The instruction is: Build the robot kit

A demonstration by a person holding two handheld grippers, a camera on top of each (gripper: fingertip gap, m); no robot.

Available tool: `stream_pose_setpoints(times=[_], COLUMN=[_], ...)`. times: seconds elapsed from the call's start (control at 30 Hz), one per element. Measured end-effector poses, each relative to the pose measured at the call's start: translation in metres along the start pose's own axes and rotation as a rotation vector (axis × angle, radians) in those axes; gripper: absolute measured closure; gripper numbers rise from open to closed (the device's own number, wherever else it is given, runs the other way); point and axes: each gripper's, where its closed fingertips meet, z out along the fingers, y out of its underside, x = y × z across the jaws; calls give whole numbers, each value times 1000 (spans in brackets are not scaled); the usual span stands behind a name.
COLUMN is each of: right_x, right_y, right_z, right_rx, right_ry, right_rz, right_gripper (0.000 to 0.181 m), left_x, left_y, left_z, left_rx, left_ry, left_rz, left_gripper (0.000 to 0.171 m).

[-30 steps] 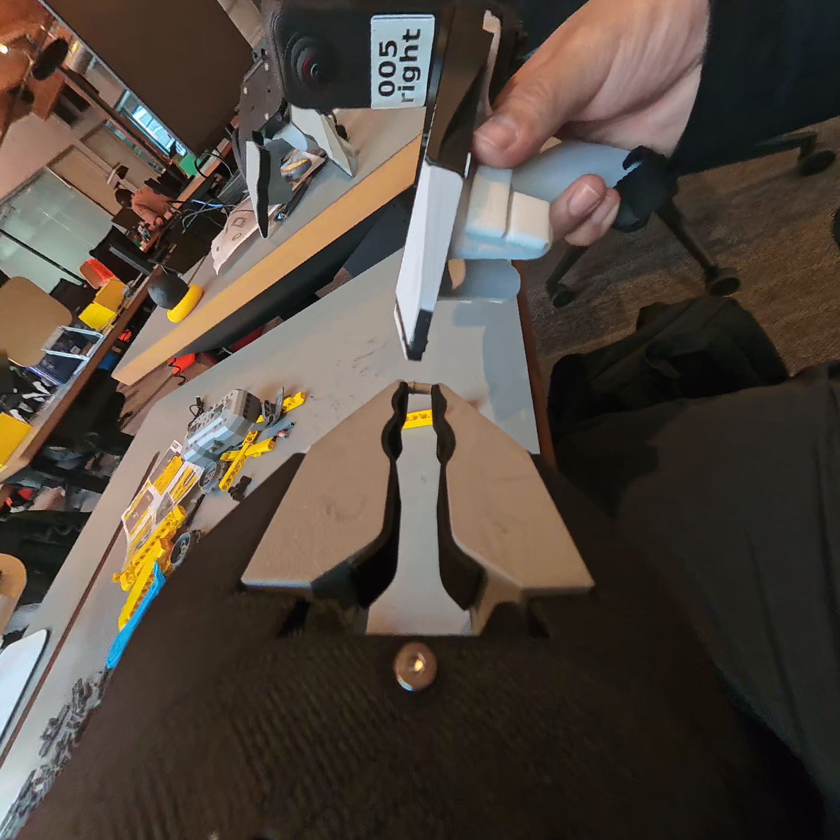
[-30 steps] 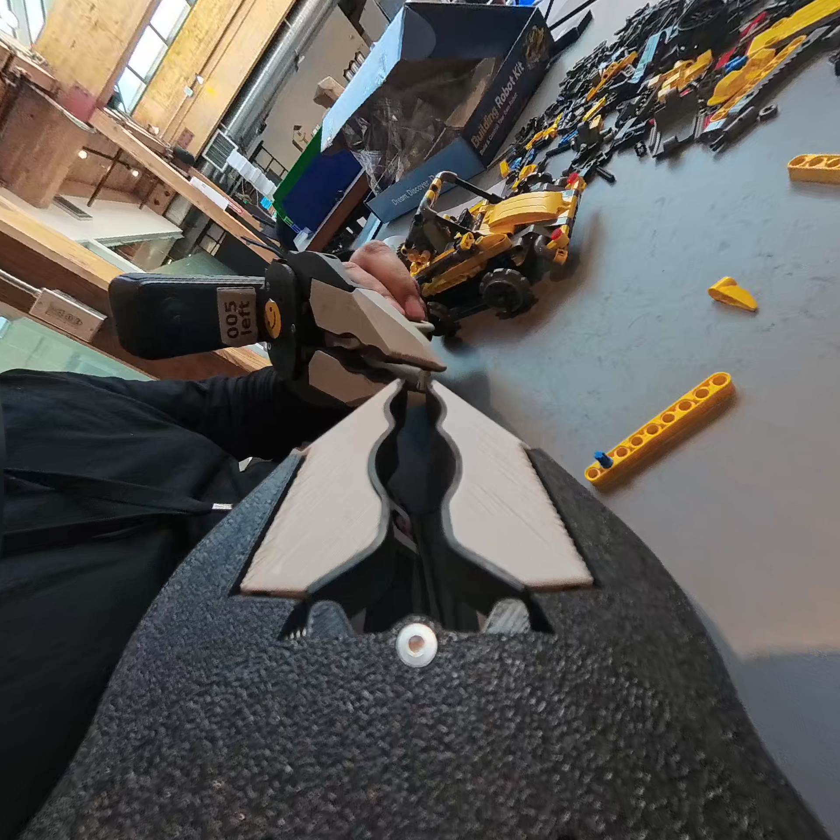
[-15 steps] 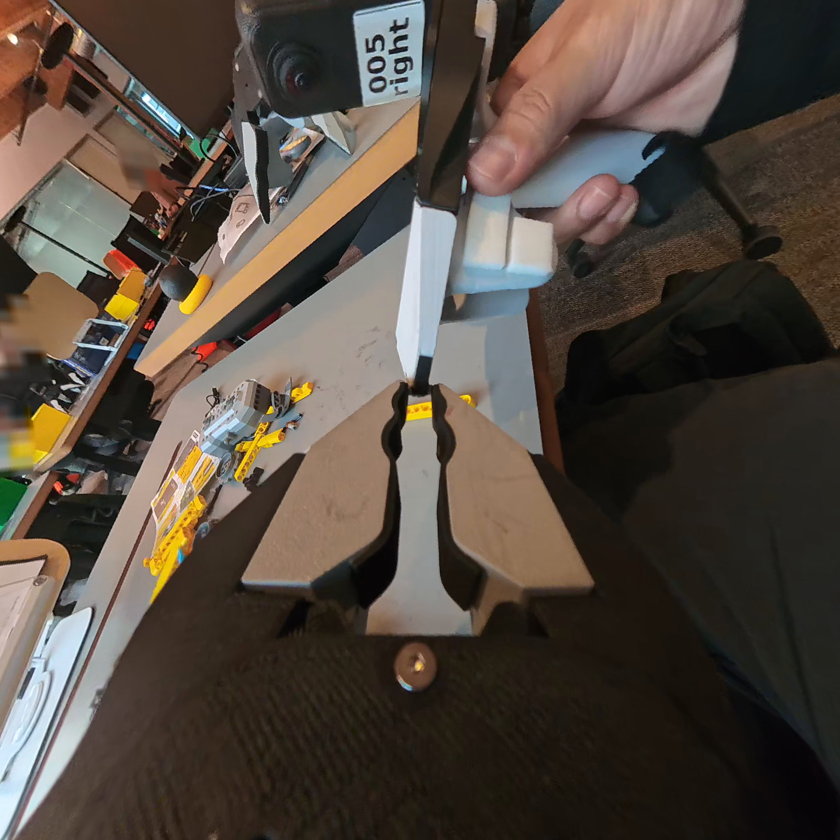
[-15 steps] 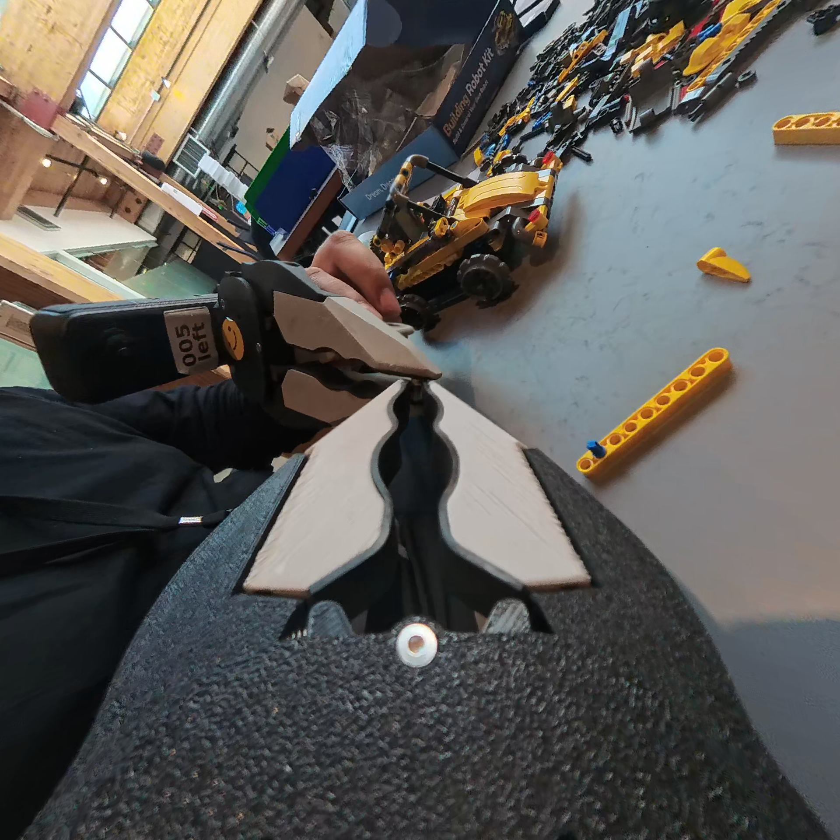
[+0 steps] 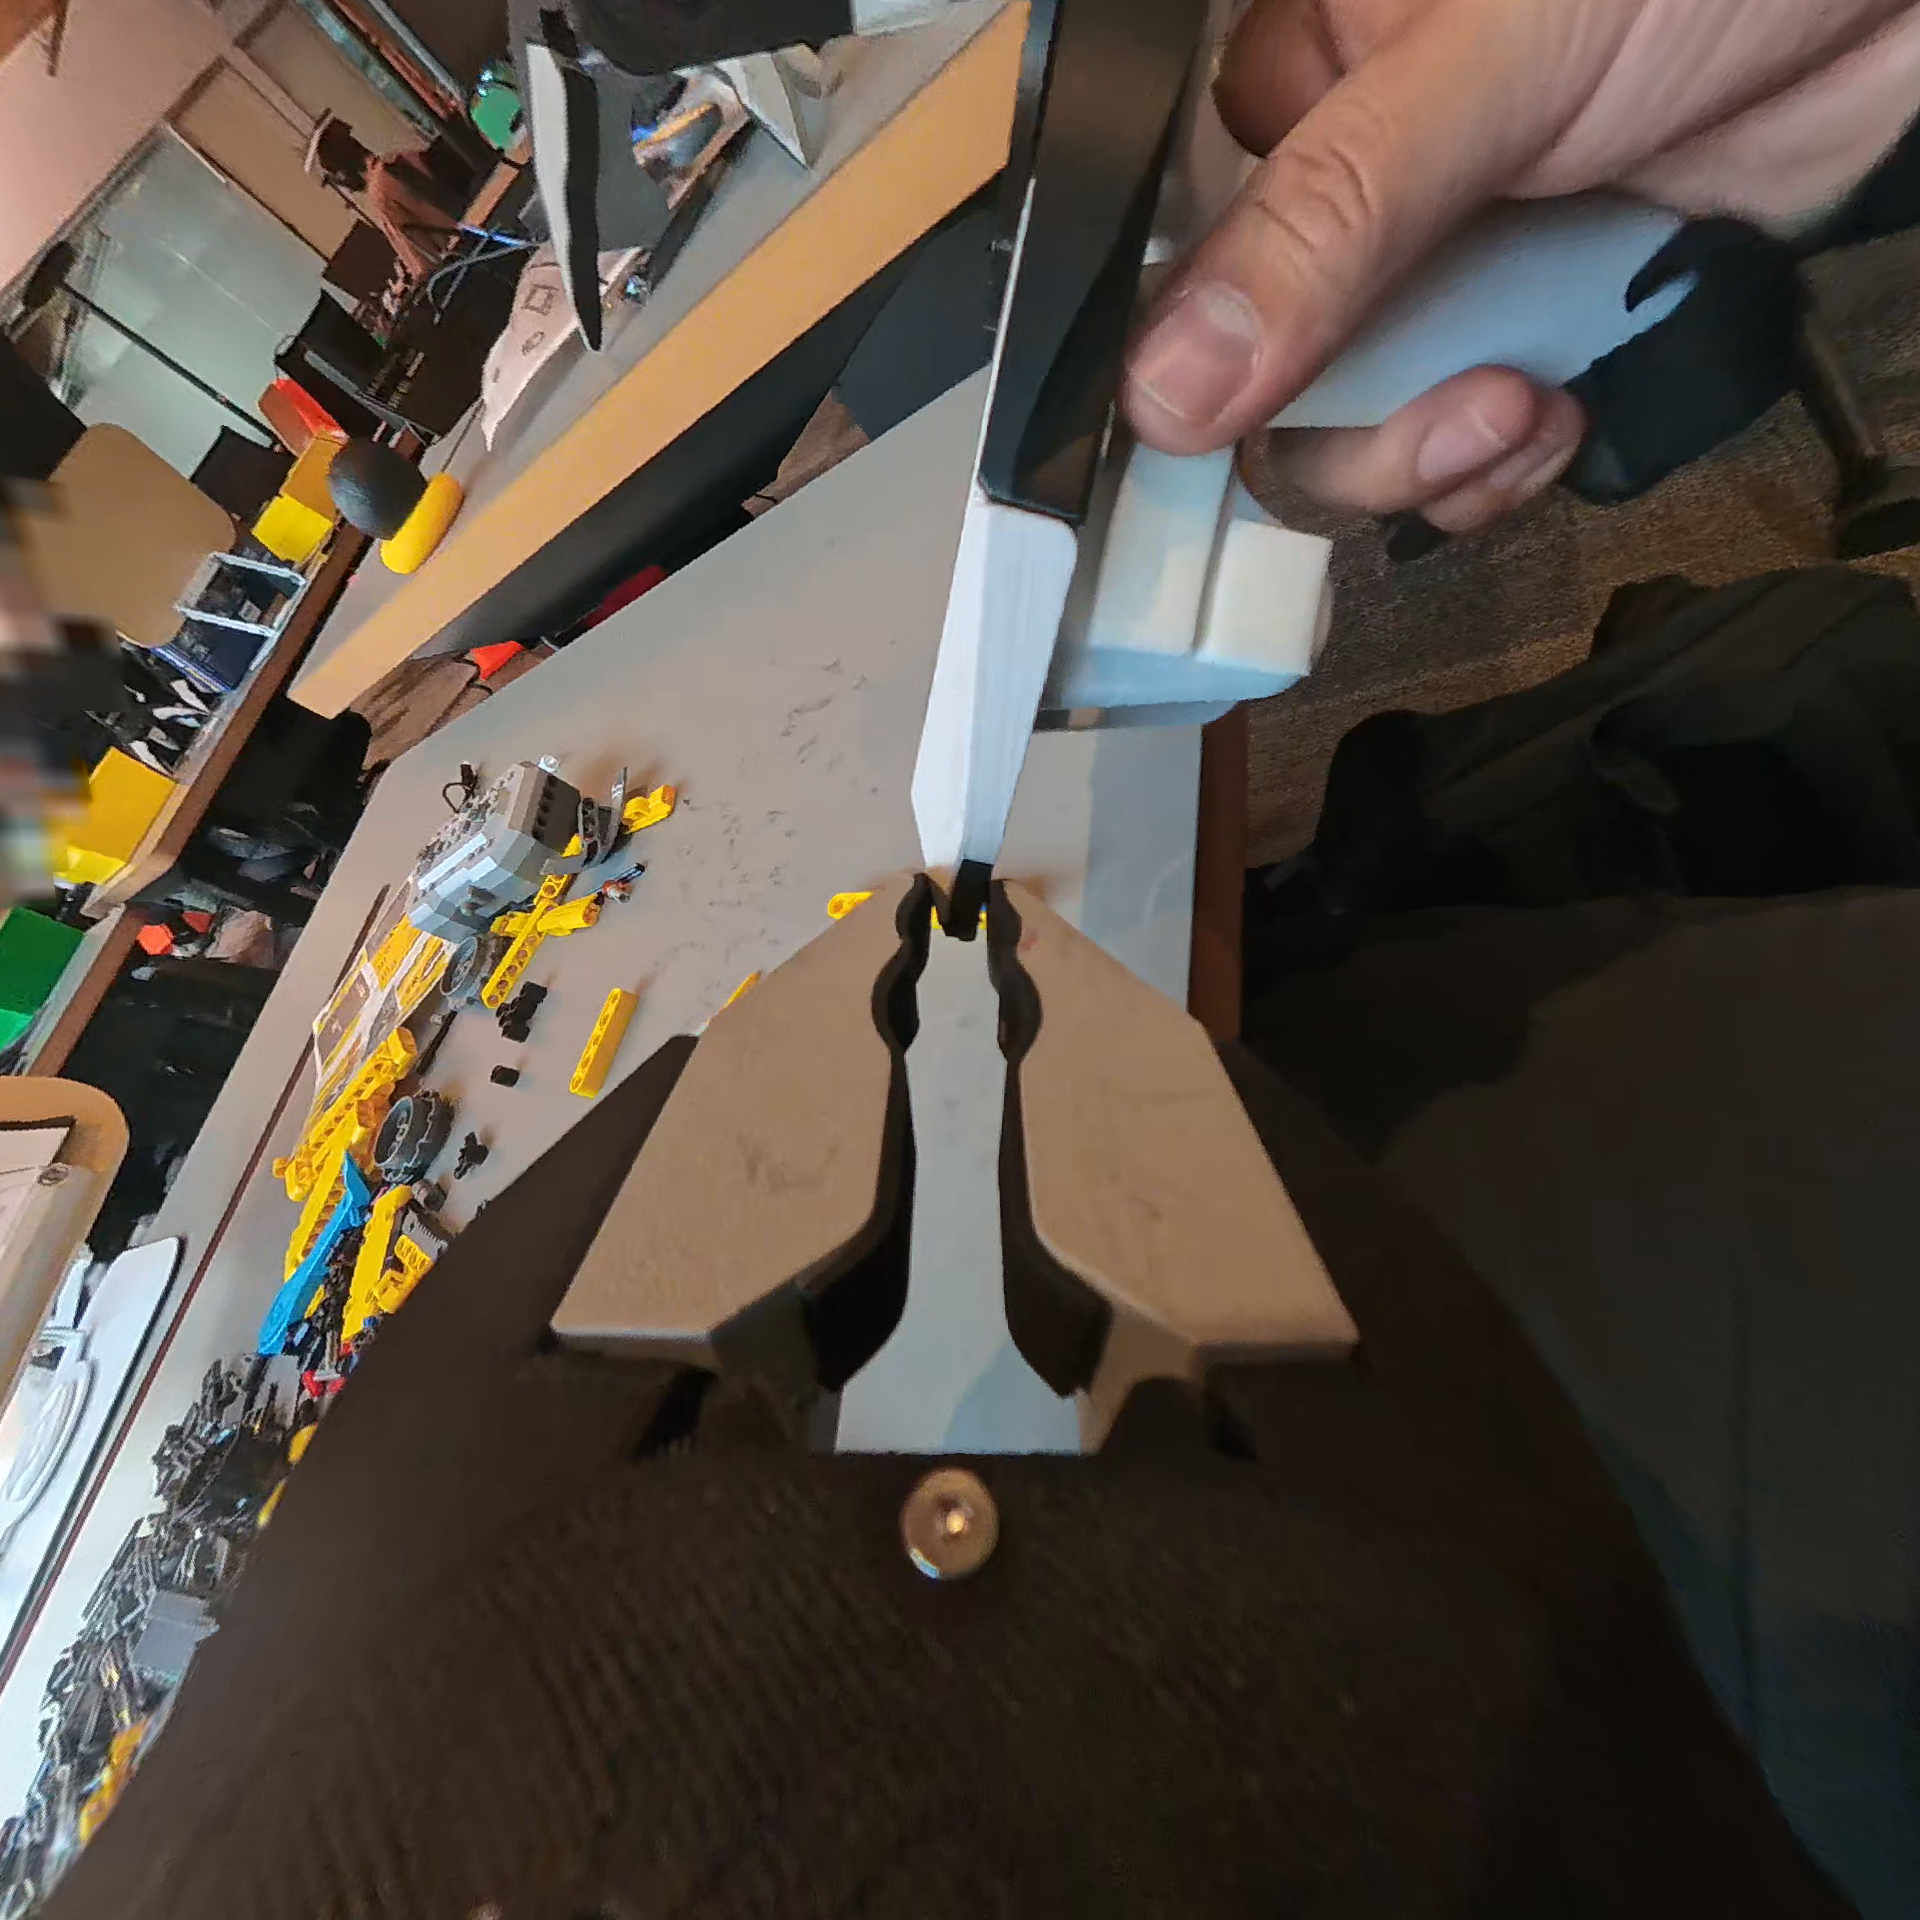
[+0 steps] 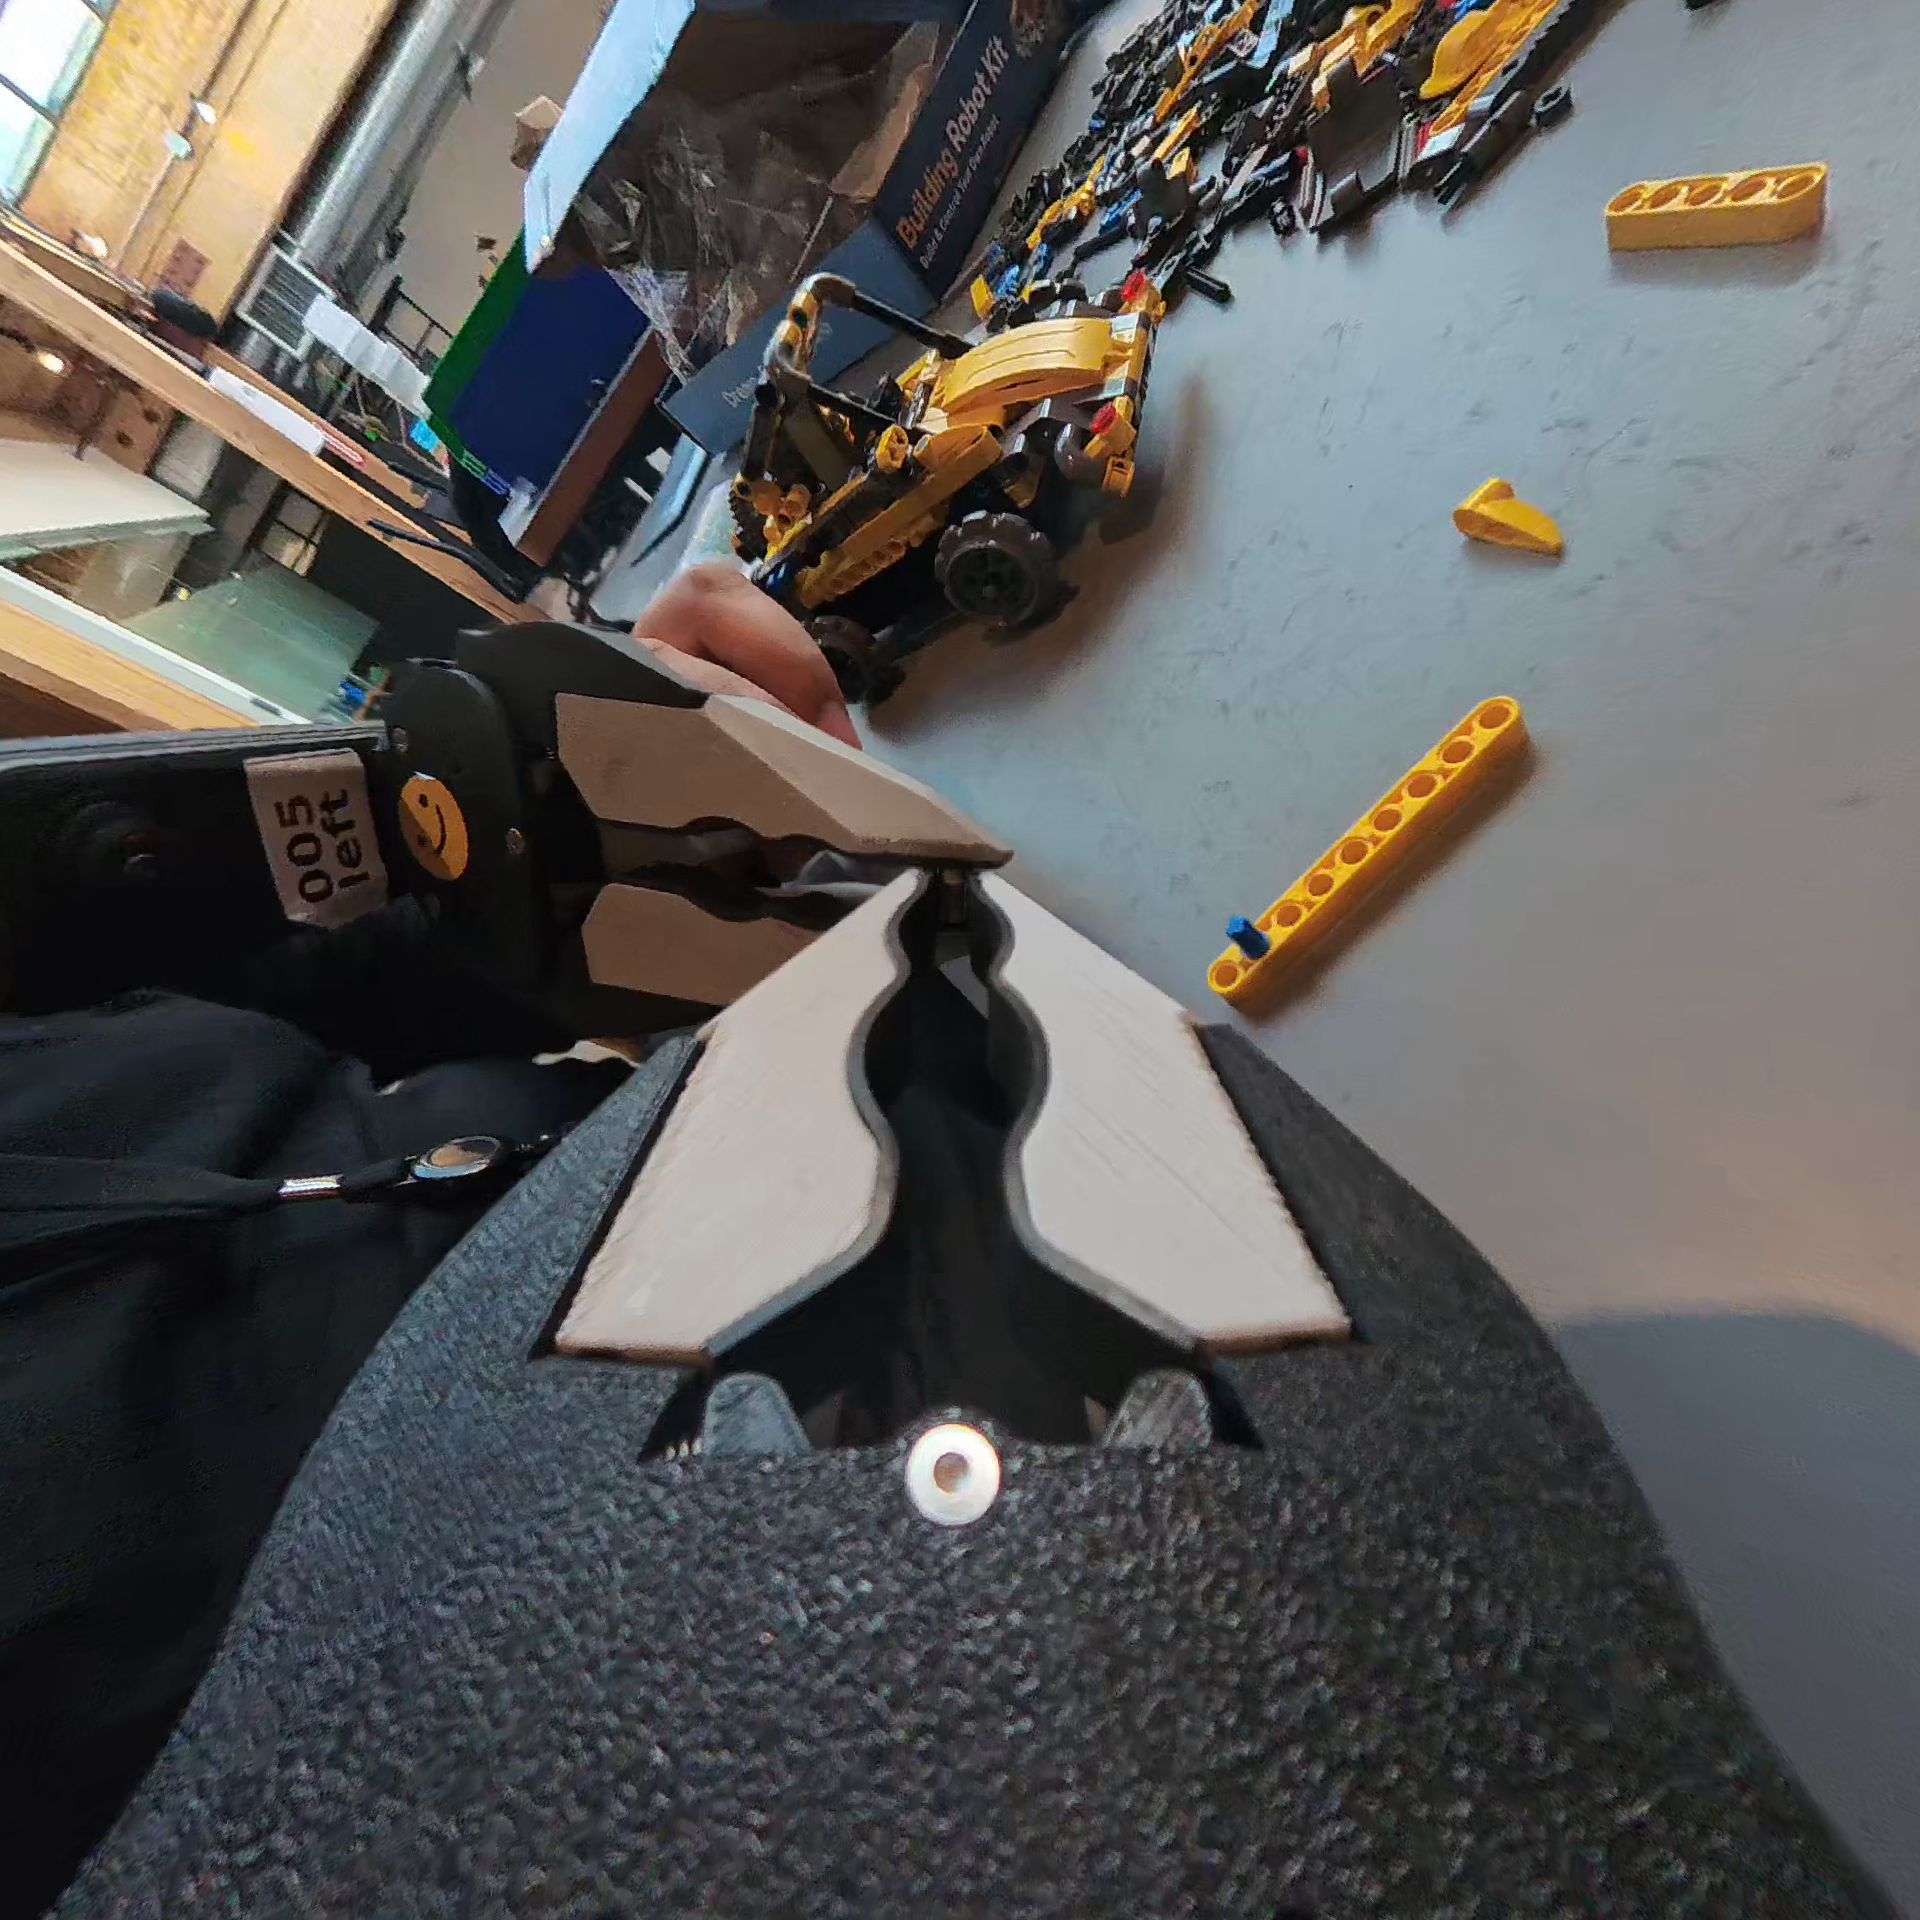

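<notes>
Both my grippers meet tip to tip over the table's (image 5: 790,675) near edge, left gripper (image 5: 958,902) nearly pressed together, right gripper (image 6: 943,891) seemingly pinching a tiny dark pin (image 6: 948,902), hard to tell.

Pretty standard workshop space; a grey table (image 5: 790,665) sits in the middle, with a second, wood-edged table (image 5: 727,343) just behind it; brownish carpet (image 5: 1475,644) runs off the grey table's right side; far beyond it, brick walls with a bright window (image 6: 31,94) and a silver duct (image 6: 416,197).
</notes>
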Motion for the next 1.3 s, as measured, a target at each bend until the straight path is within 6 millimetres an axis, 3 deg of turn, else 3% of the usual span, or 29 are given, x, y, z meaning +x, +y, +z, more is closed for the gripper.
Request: stream_pose_setpoints(times=[0.27,0.5,0.63,0.8,1.1,1.2,1.3], right_x=[-5,-16,-14,-20,-35,-40,-41], right_y=[-27,-35,-38,-38,-12,-9,-11], right_z=[-9,-9,-9,-7,5,-1,-7], right_rx=[242,352,398,428,237,217,259], right_ry=[-166,-269,-235,-235,-130,-8,17], right_rz=[155,226,209,196,78,-55,-103], right_gripper=[177,177,177,177,177,177,177], left_x=[-21,-25,-25,-25,-15,0,-3], left_y=[6,-9,-14,-15,-15,-5,-17], left_z=[-5,-12,-14,-15,-27,-40,-45], left_rx=[26,125,171,185,197,144,167], left_ry=[-12,75,123,95,74,121,138], left_rz=[-290,-549,-649,-663,-397,-444,-510], left_gripper=[159,160,161,157,154,148,146])
